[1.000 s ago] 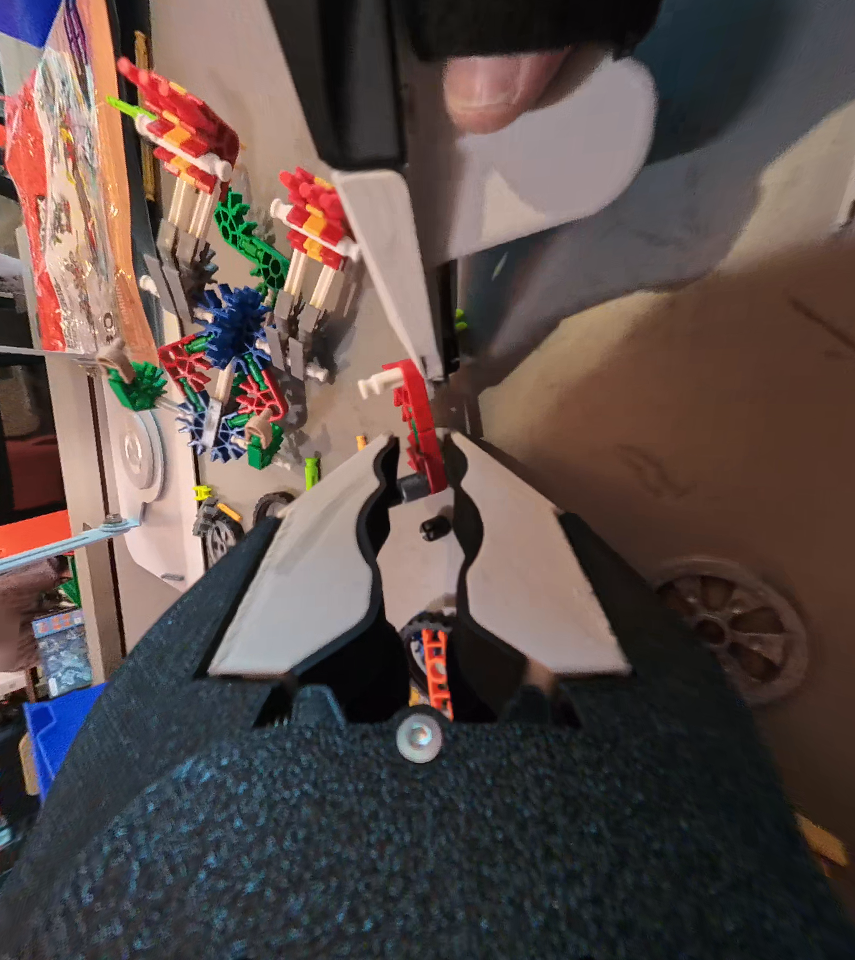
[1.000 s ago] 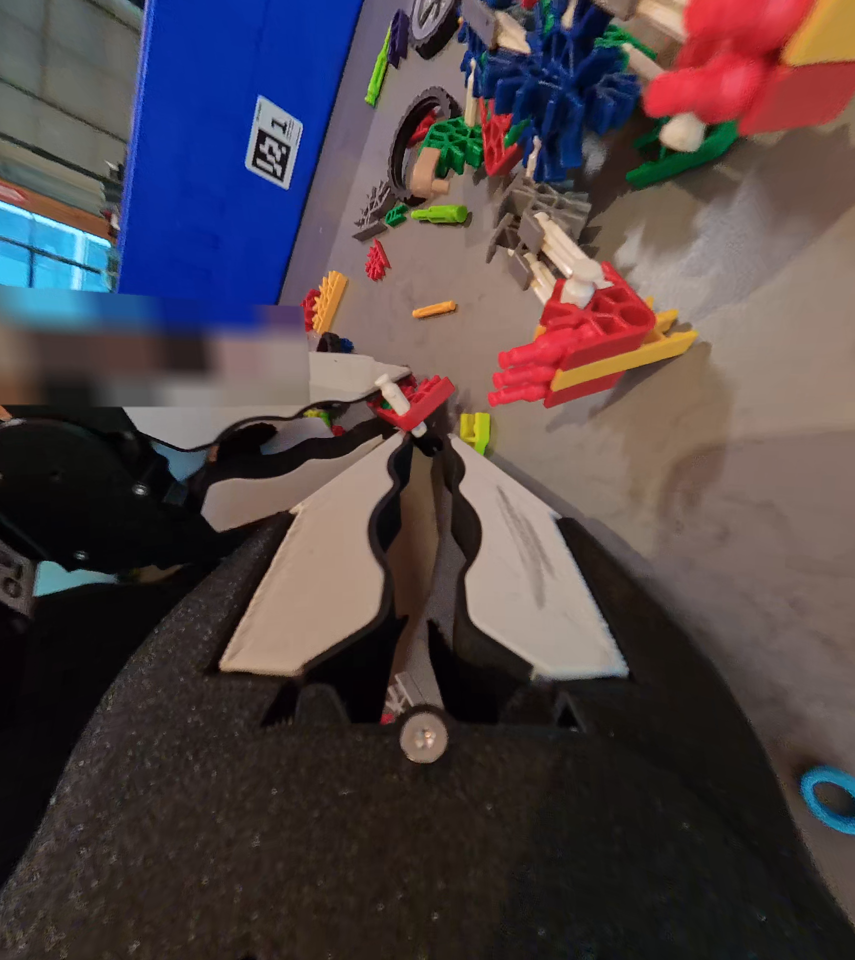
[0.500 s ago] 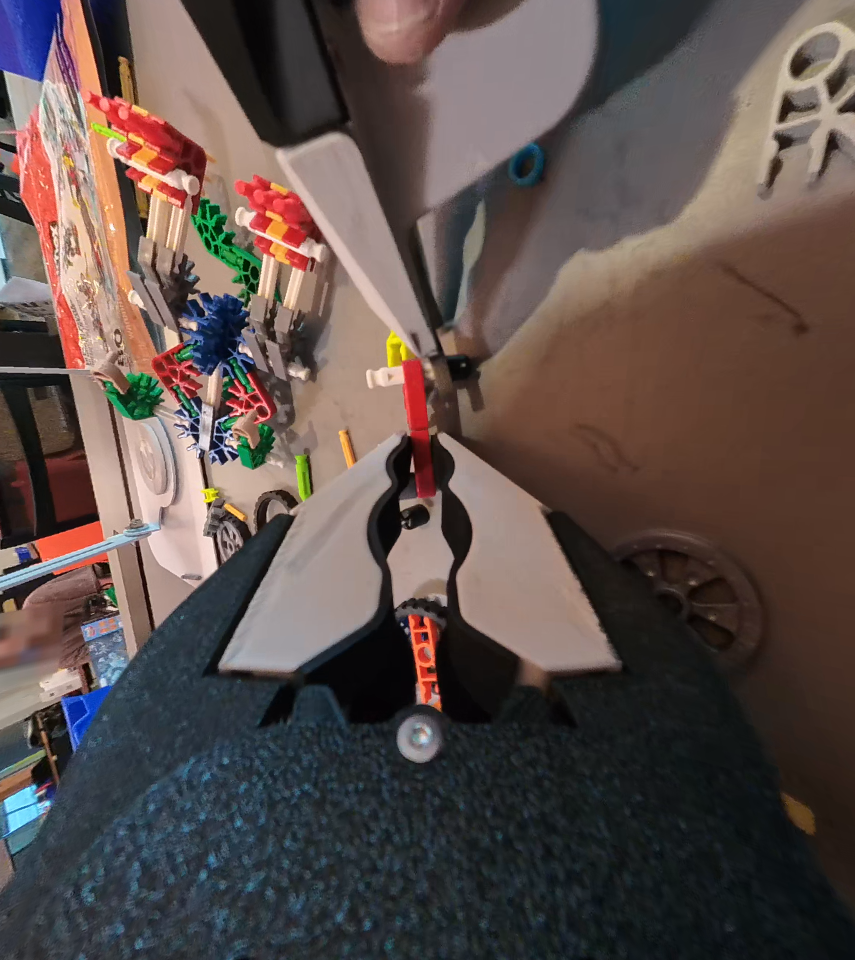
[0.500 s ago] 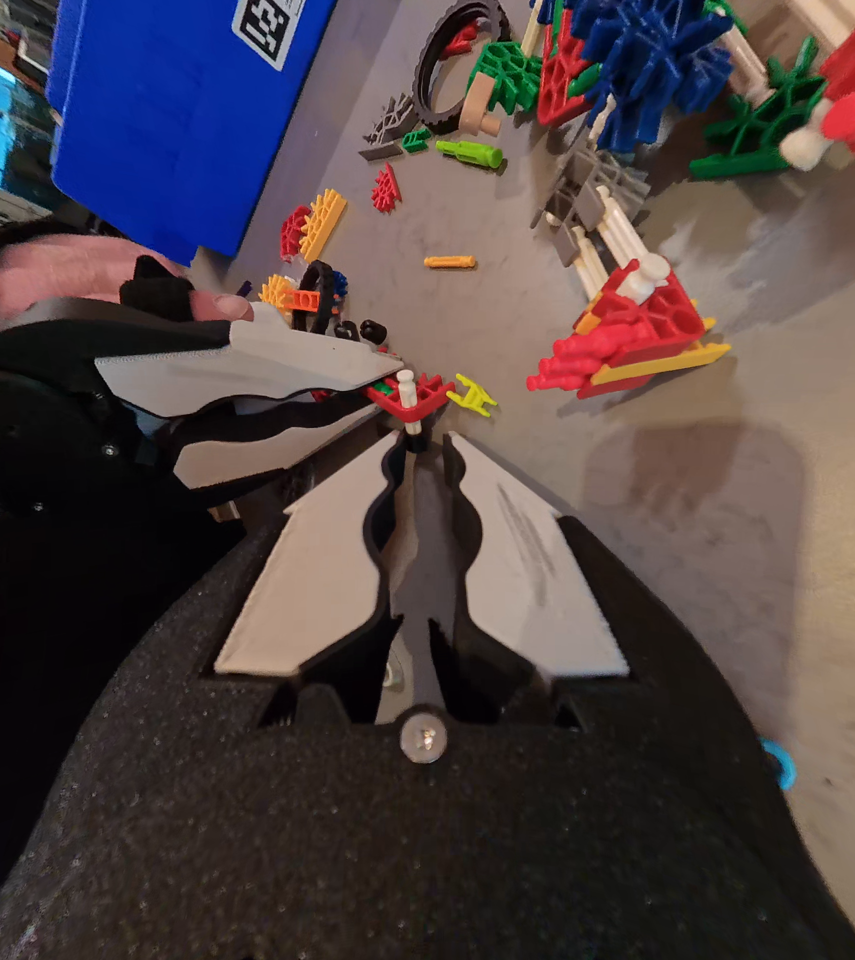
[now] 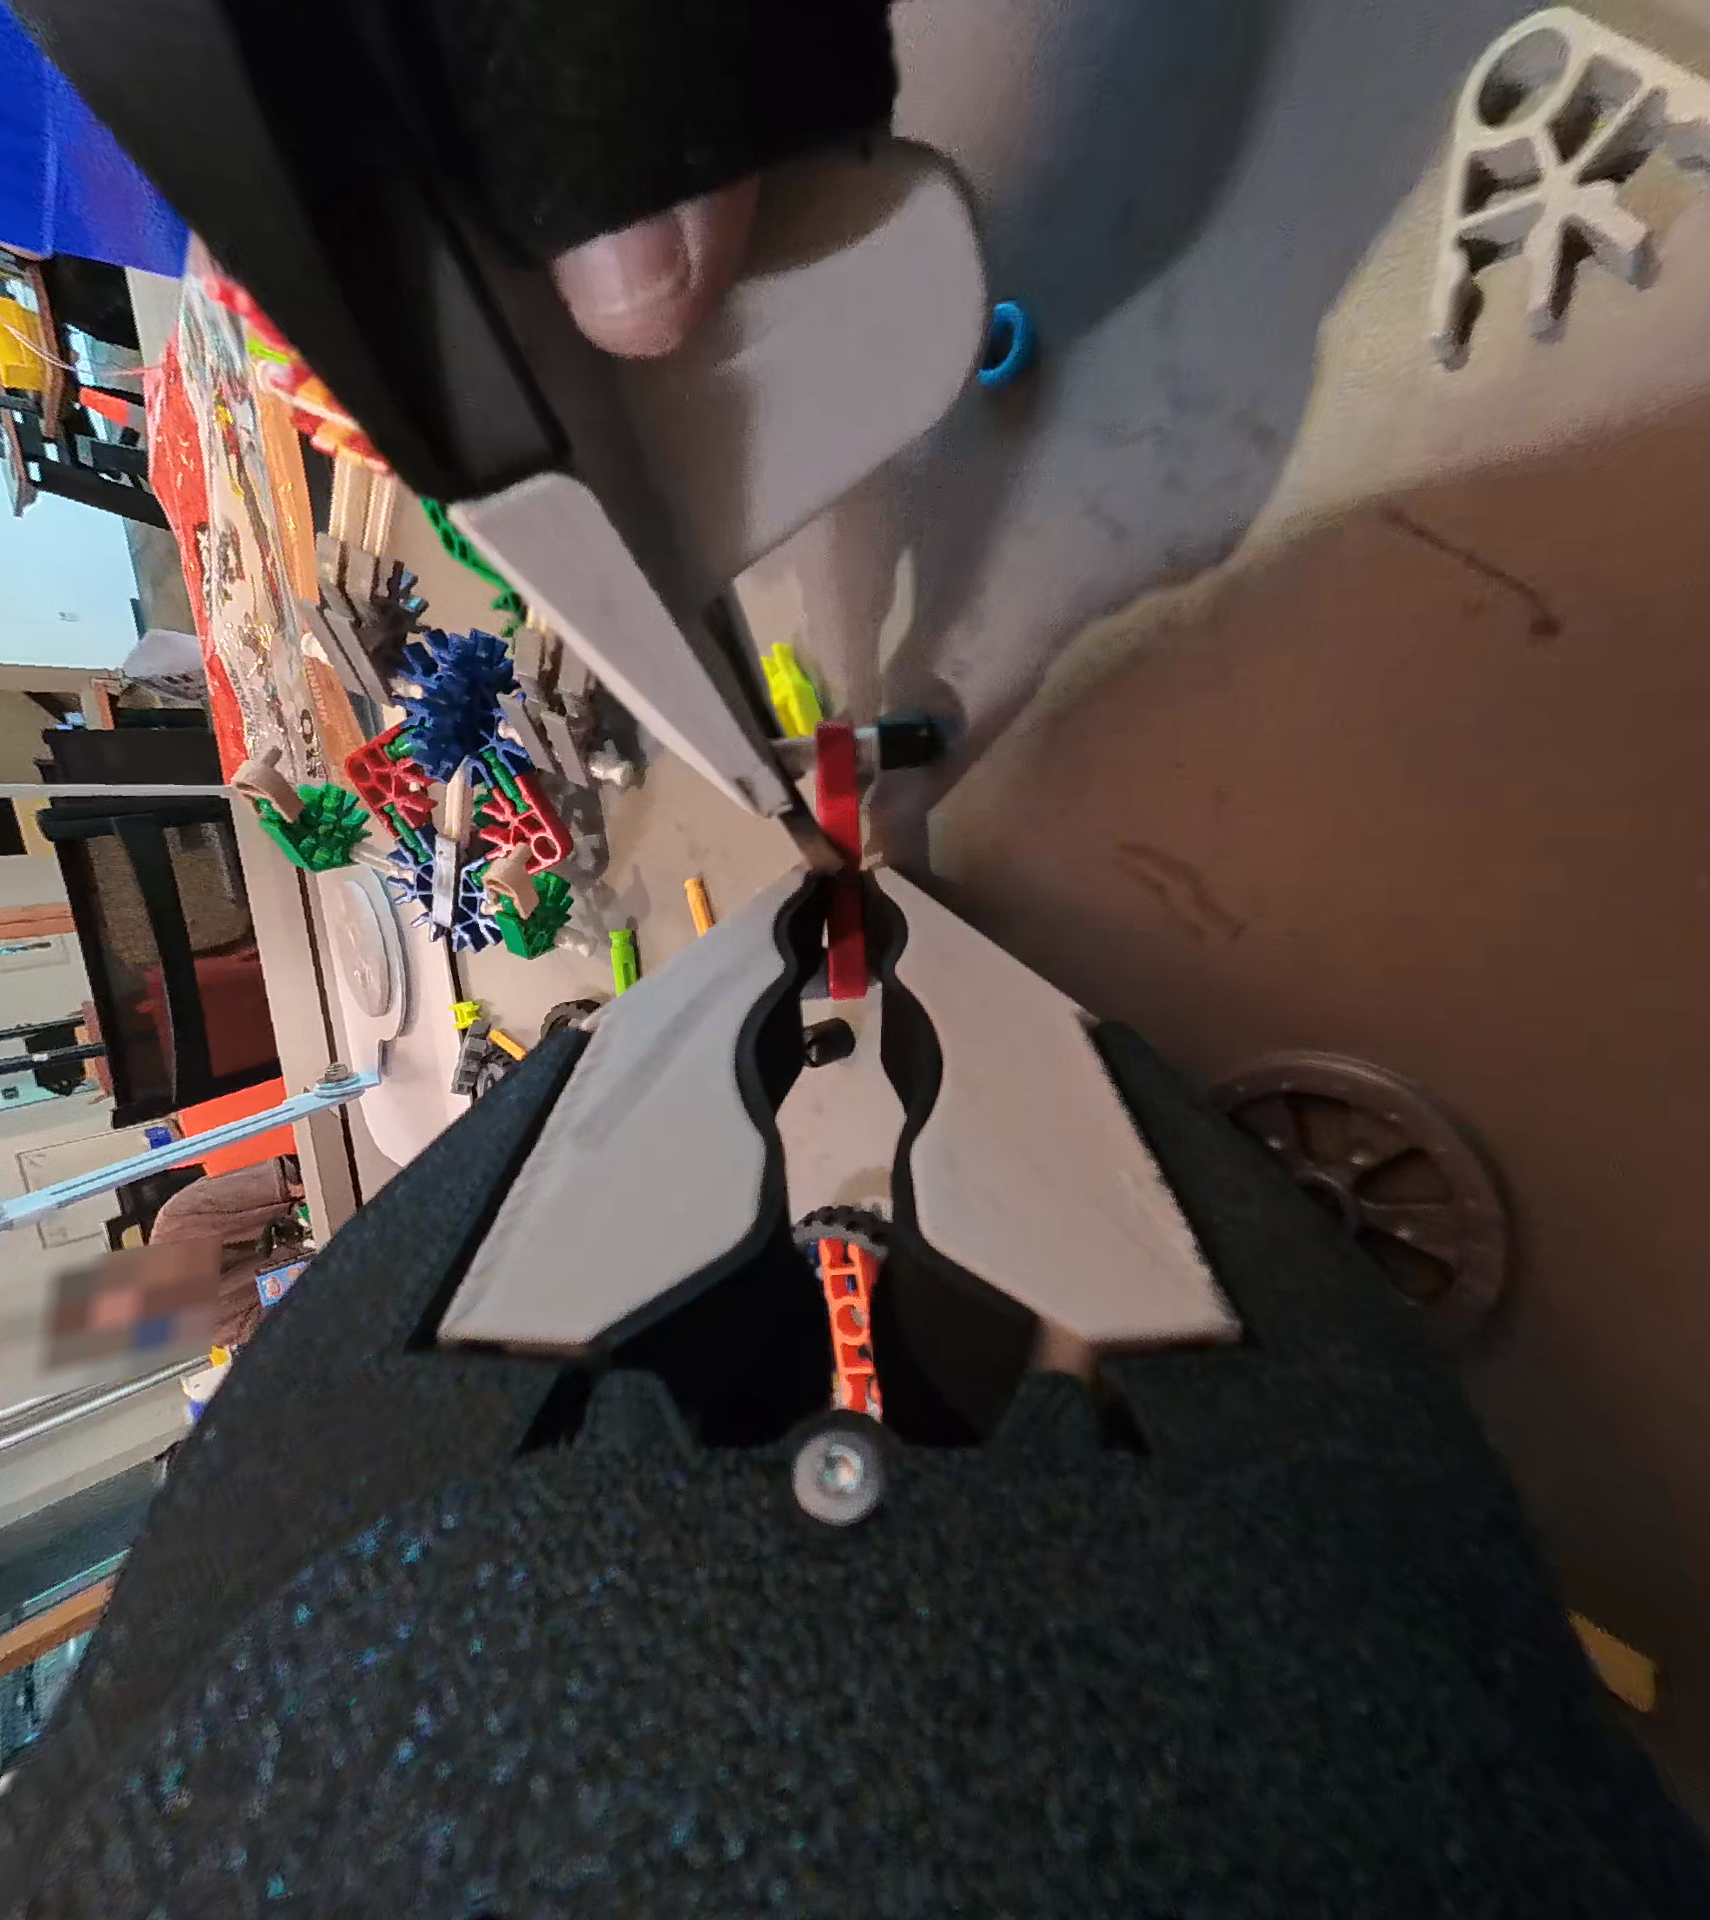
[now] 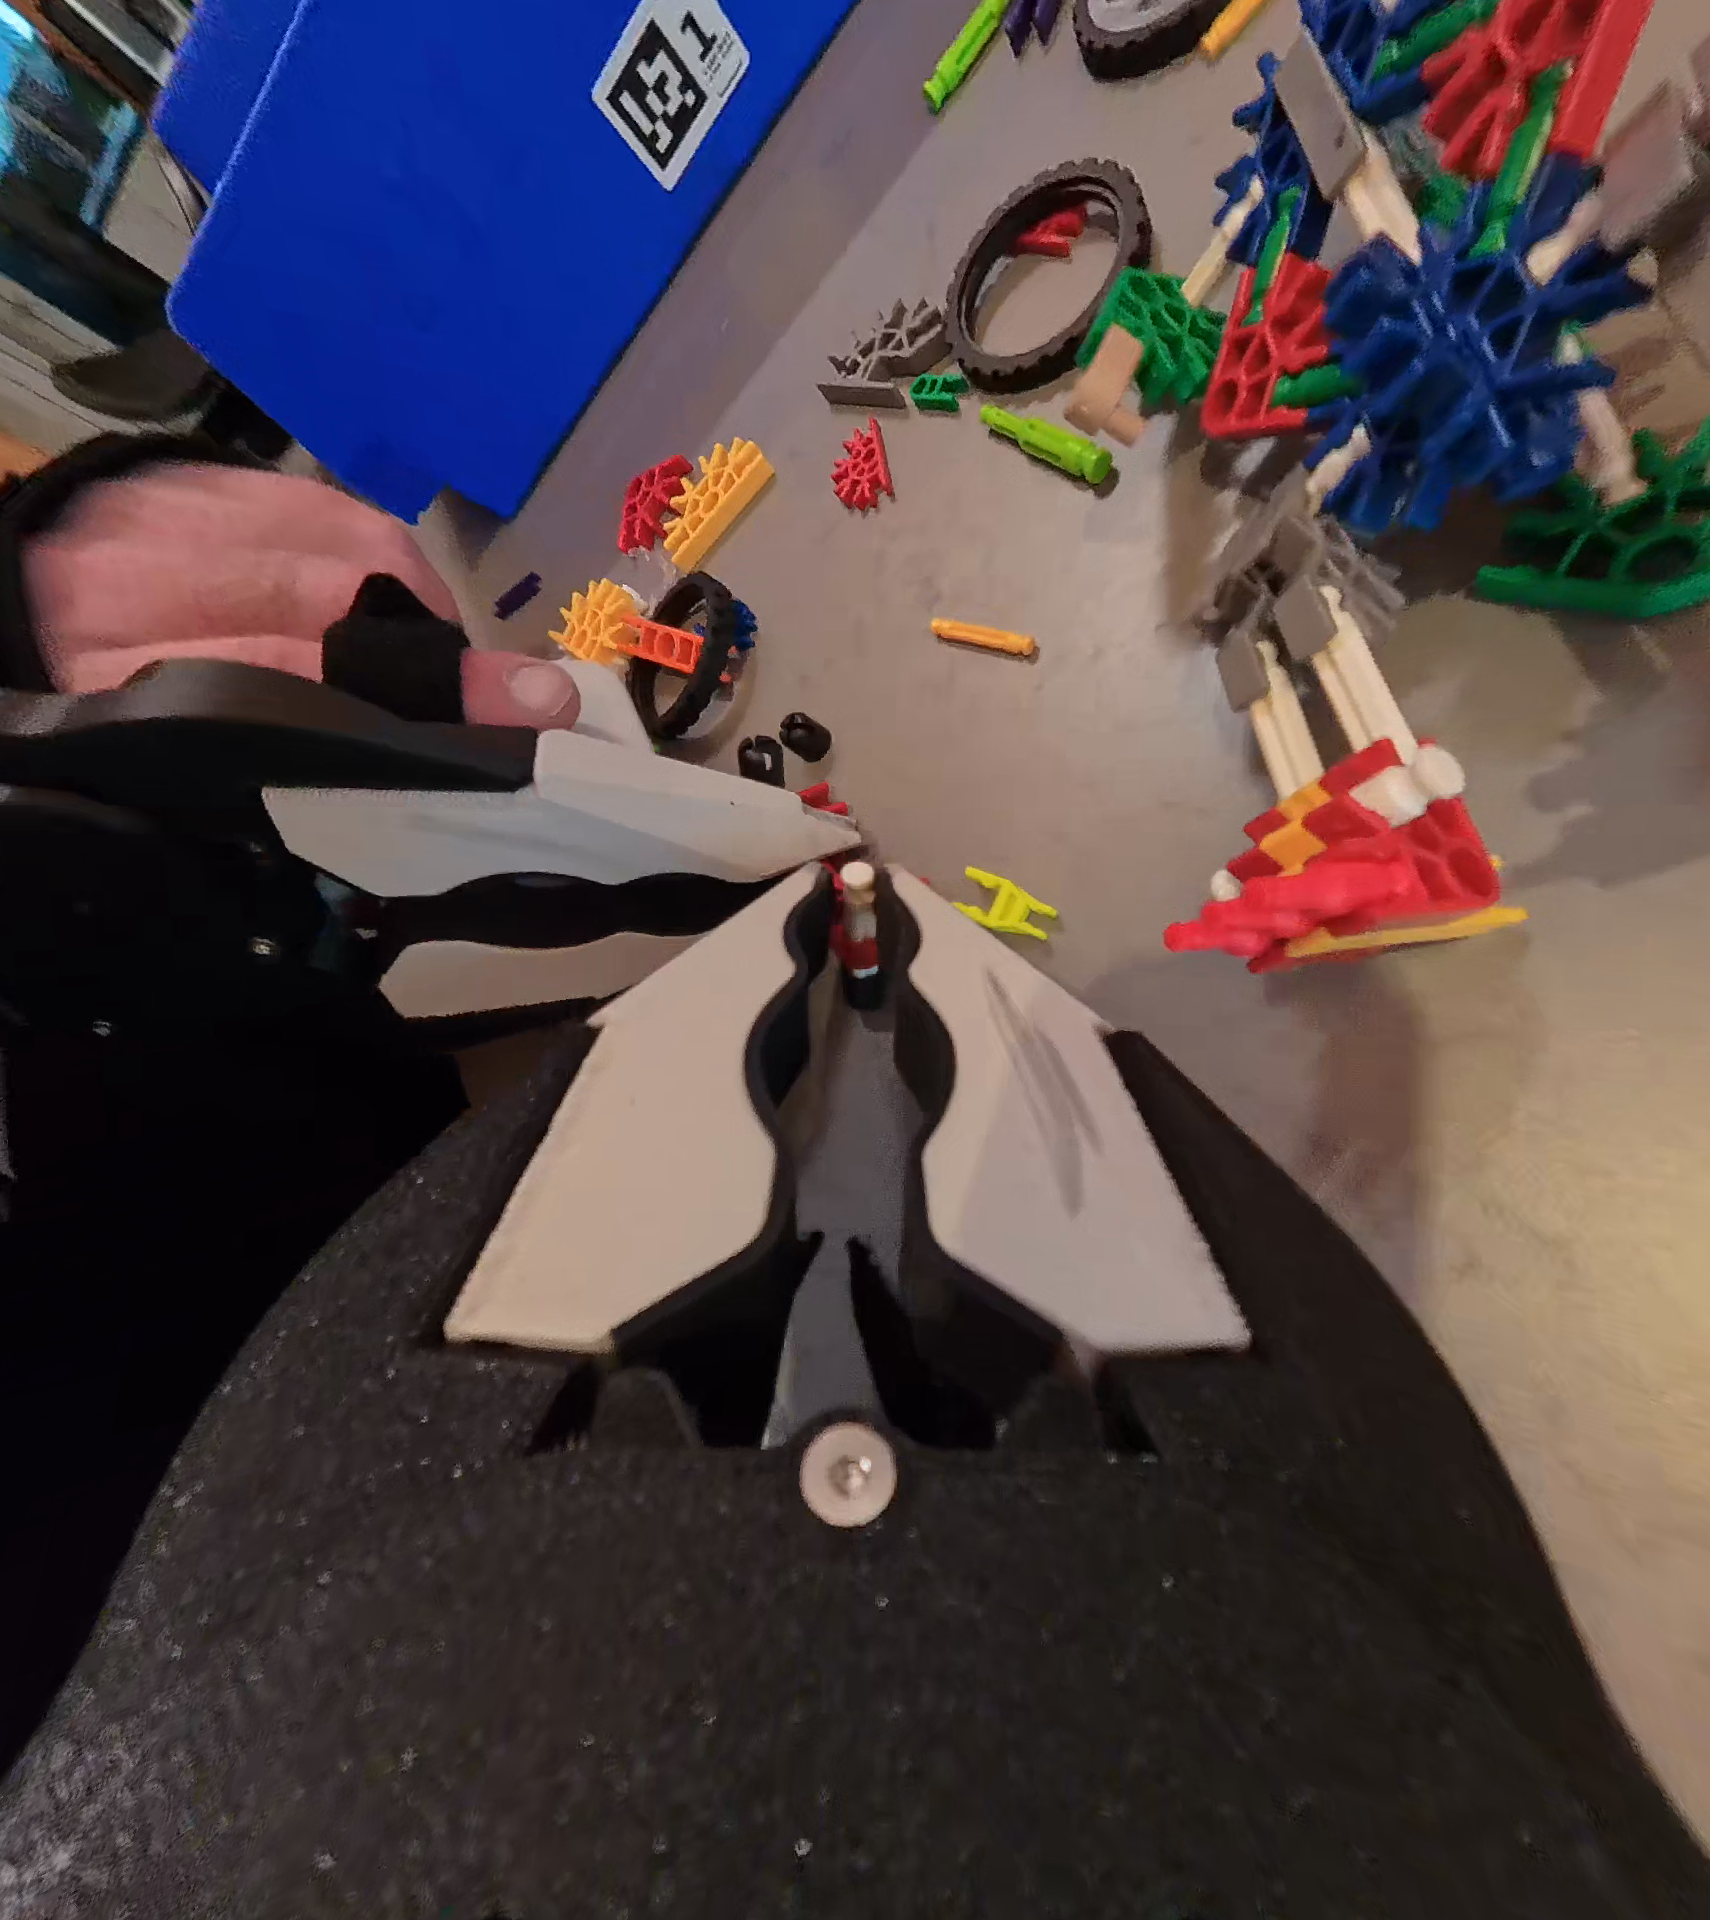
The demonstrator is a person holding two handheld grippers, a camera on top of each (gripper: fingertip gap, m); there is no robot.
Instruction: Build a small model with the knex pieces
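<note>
My left gripper [image 5: 843, 883] is shut on a flat red connector [image 5: 840, 935], seen edge-on. A short white rod with a black end [image 5: 892, 740] is plugged across the connector. My right gripper [image 6: 853, 891] is shut on that rod [image 6: 857, 883], with the red connector [image 6: 843, 940] just behind its tips. The two grippers meet tip to tip above the grey table [image 6: 1453, 1195]. The right gripper shows in the left wrist view [image 5: 794, 821] coming in from the upper left. The left gripper shows in the right wrist view [image 6: 835, 831] coming in from the left, held by a hand [image 6: 238, 582].
A colourful rod-and-connector model [image 6: 1453, 343] and a red and yellow assembly [image 6: 1350, 862] stand on the right. A blue bin [image 6: 477, 229], a black tyre ring [image 6: 1048, 281], a yellow-green clip [image 6: 1007, 904] and loose small parts lie around. A brown wheel [image 5: 1370, 1184] lies near the left gripper. Both grippers' tips are close together, under 4 cm apart.
The right gripper has moved forward, and the white rod now sits between its fingers. The left gripper still holds the red connector, now turned edge-on.
</note>
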